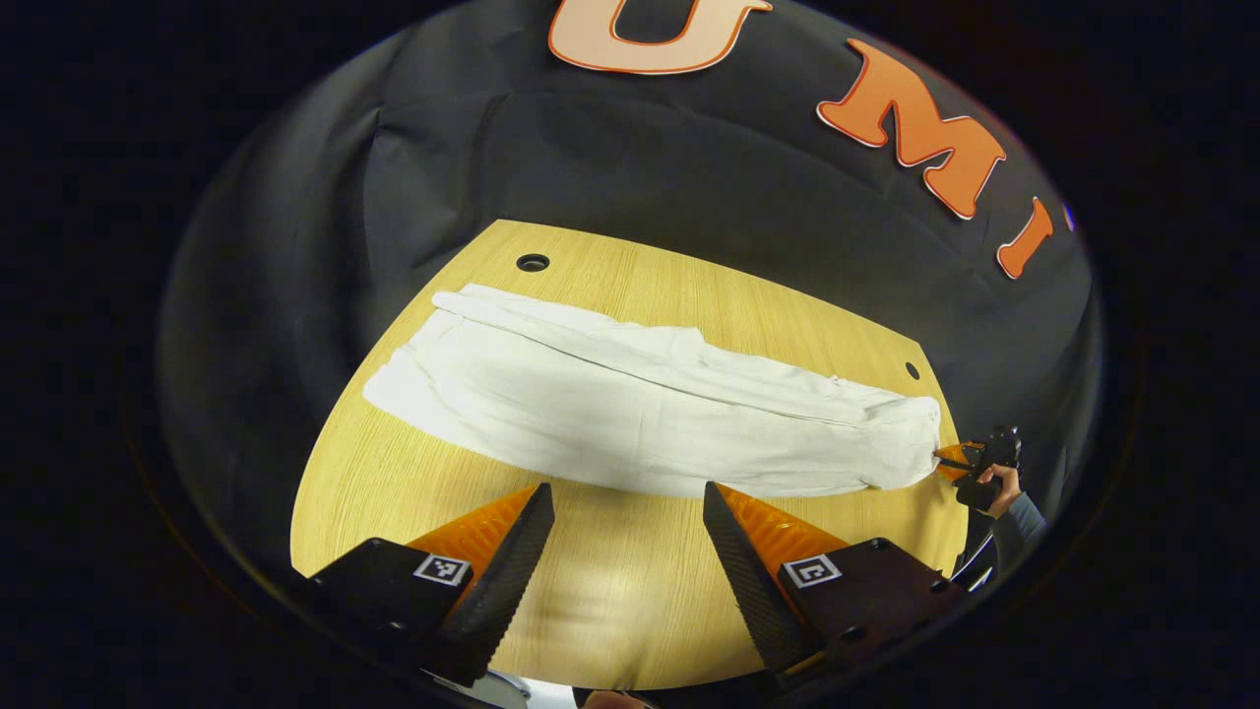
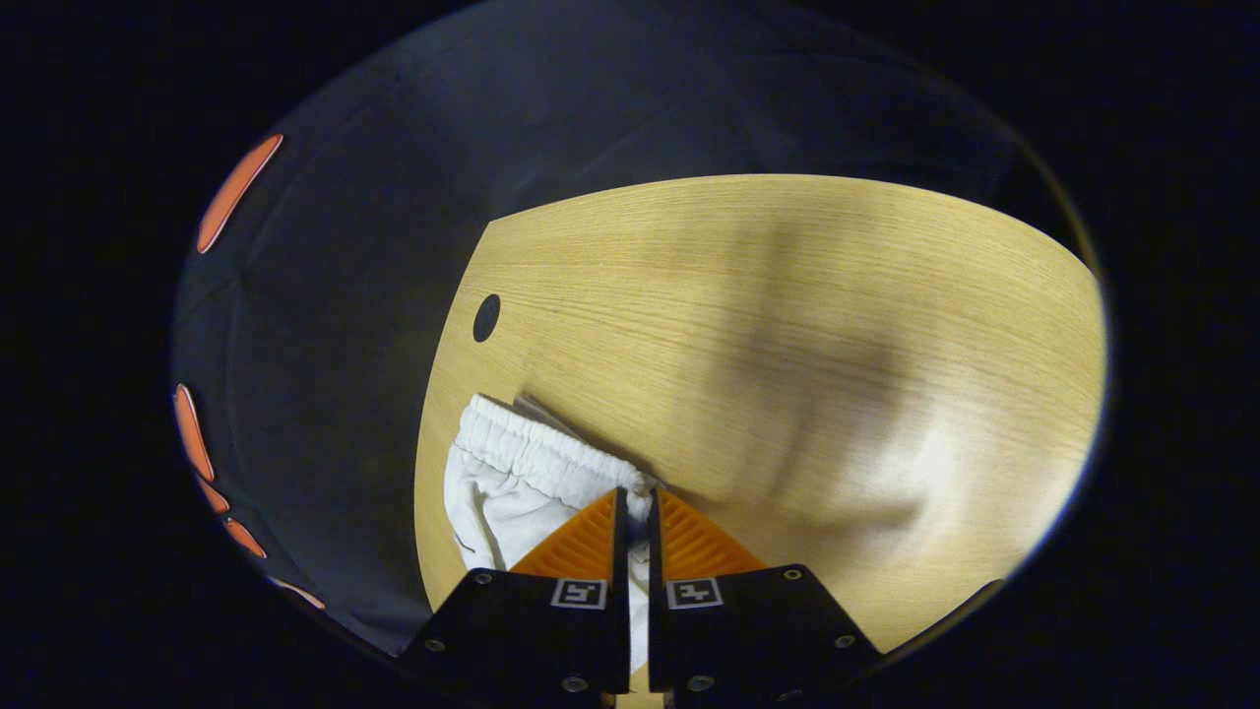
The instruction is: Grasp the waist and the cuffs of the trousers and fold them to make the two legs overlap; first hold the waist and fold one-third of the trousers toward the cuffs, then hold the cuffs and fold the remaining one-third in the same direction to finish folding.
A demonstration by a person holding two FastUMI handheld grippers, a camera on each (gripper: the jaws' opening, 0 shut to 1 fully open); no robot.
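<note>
White trousers point(image 1: 630, 404) lie stretched across the wooden table point(image 1: 610, 591), one leg resting on the other. The cuffs point(image 1: 418, 354) are at the left end and the waist point(image 1: 911, 433) at the right end. My left gripper point(image 1: 627, 502) hovers open above the table just in front of the trousers' near edge, with nothing between its fingers. My right gripper point(image 1: 940, 460), held by a hand point(image 1: 1004, 483), pinches the waist end. In the right gripper view that gripper point(image 2: 637, 497) is shut on the elastic waistband point(image 2: 532, 448), with cloth bunched under its fingers.
The table point(image 2: 787, 325) has a round hole point(image 1: 533, 263) near the back left corner and another hole point(image 1: 913, 370) by the waist end, seen again as the hole point(image 2: 486, 317). Black cloth walls close in behind the table. Bare wood lies beyond the waistband.
</note>
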